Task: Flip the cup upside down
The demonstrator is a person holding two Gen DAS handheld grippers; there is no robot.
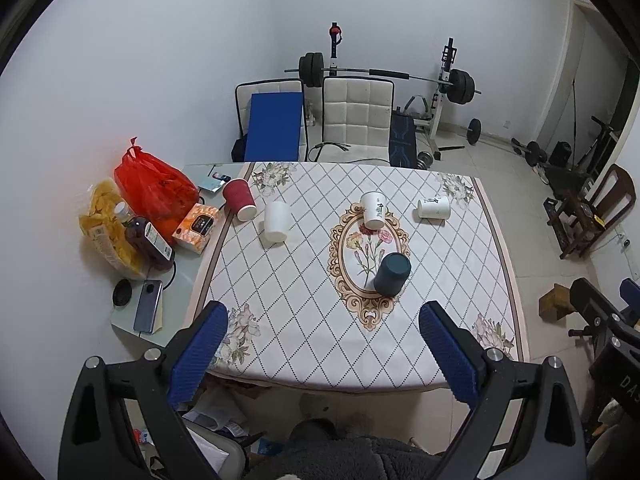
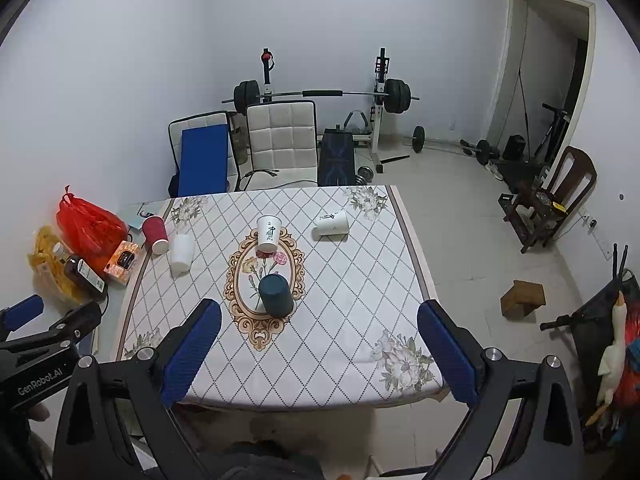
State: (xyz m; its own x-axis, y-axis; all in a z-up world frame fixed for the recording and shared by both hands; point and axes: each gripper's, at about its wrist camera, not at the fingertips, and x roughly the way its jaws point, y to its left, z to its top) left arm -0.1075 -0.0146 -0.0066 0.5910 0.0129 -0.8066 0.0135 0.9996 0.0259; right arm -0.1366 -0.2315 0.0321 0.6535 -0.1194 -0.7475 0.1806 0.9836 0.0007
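- A table (image 1: 460, 344) draped in a diamond-patterned floral cloth carries five cups.
- A dark teal cup (image 1: 392, 273) stands inverted on the central medallion.
- A printed white cup (image 1: 374, 210) stands behind; another white cup (image 1: 434, 208) lies tipped.
- A plain white cup (image 1: 276, 222) and a red cup (image 1: 239, 199) sit far left.

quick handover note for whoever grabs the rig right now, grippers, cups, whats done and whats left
Left gripper: open, empty, held back from the table.
Right gripper: open, empty, likewise.
Cups on the tablecloth: dark teal cup nearest, base up; printed white cup upright mid-table; second printed cup on its side far right; plain white cup and red cup at the left, orientation unclear.
Done: teal looks flipped.
Left: flip the upright printed cup.
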